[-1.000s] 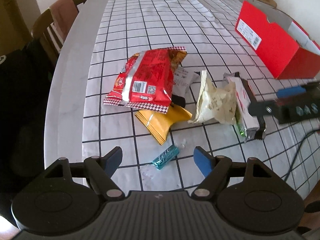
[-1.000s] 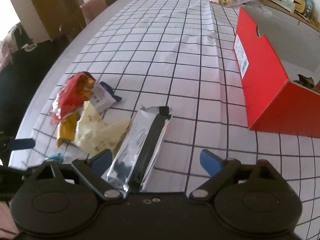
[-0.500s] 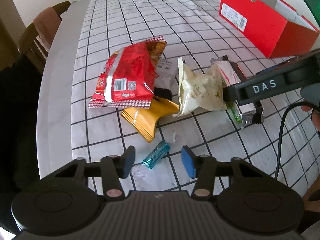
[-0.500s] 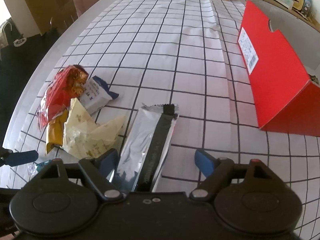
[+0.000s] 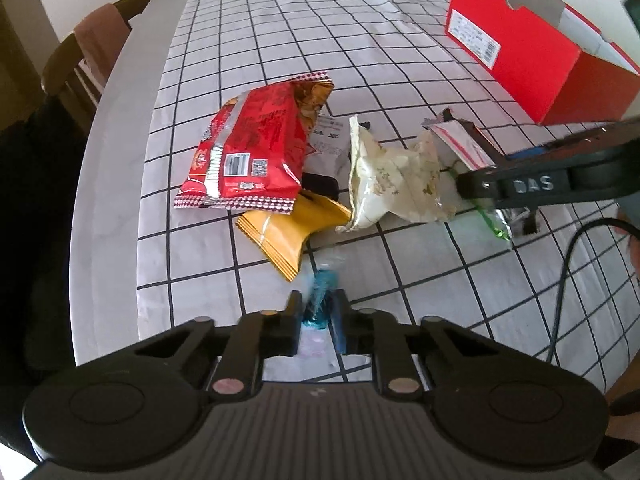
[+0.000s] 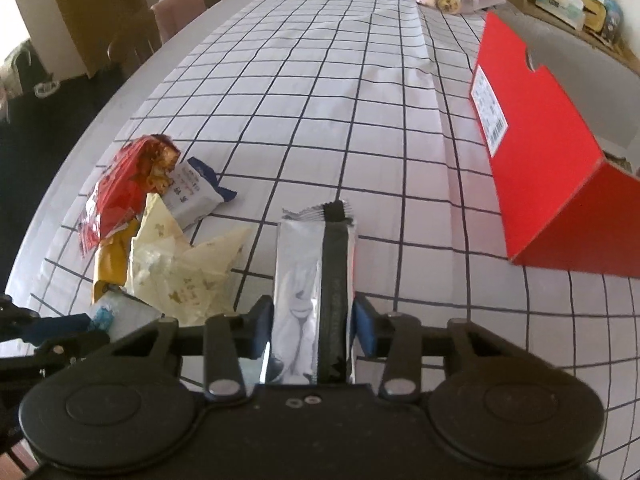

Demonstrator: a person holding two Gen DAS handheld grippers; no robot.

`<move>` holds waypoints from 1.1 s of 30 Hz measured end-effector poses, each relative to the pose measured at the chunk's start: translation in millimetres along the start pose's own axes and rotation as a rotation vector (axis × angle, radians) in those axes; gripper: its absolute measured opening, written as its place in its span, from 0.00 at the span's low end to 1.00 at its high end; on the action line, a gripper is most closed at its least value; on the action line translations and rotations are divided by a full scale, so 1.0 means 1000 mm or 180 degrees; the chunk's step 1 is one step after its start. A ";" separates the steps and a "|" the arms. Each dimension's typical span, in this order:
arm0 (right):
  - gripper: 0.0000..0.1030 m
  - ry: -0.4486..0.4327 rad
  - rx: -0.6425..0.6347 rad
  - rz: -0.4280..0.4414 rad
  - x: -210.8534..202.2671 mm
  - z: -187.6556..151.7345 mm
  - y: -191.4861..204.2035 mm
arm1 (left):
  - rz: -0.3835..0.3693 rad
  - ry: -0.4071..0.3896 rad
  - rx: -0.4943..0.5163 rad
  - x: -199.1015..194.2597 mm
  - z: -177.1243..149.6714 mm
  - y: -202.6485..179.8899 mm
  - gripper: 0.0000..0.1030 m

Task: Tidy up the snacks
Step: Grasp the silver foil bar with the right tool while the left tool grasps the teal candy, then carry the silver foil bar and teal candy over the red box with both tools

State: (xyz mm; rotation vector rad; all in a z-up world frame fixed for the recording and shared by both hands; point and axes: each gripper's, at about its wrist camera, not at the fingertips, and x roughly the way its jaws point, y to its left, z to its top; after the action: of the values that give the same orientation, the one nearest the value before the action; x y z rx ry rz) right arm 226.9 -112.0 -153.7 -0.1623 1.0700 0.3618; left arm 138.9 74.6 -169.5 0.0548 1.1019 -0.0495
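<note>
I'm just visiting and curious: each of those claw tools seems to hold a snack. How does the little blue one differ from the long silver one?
The blue candy is short and teal; the silver packet is much longer, shiny silver with a black strip. The left gripper has nearly closed to pinch the candy, while the right gripper stands wider around the packet. The candy lies nearer the snack pile; the packet lies nearer the red box. Both are sealed, gripped snacks.

Tablecloth (image 5: pixel 280 40): white, black grid lines. Chip bag (image 5: pixel 252 148): red, silver seam strip, checkered crimped edges. Yellow-orange pouch (image 5: pixel 292 228) under it. Cream wrapper (image 5: pixel 392 176), small gold print. Near candy (image 5: pixel 320 300): teal, clear wrap. Long pack (image 6: pixel 312 276): silver with black stripe. Small packet (image 6: pixel 192 192): white, navy ends. Far-right box (image 6: pixel 540 152): red, white barcode label.
</note>
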 end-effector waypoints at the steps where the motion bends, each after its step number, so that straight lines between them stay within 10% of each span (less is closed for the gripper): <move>1: 0.40 -0.0005 0.0015 -0.0013 -0.001 -0.001 -0.002 | -0.0002 0.0004 -0.0023 0.000 0.000 0.001 0.12; 33: 0.40 -0.0565 0.0279 0.0157 -0.120 0.012 -0.084 | -0.0317 -0.0379 -0.0402 -0.068 0.065 -0.057 0.12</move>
State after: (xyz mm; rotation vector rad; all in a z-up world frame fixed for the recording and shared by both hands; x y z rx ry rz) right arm 216.0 -211.7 -45.9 -0.0248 0.9137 0.3660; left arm 162.4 13.6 -80.0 -0.1150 0.9859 -0.0714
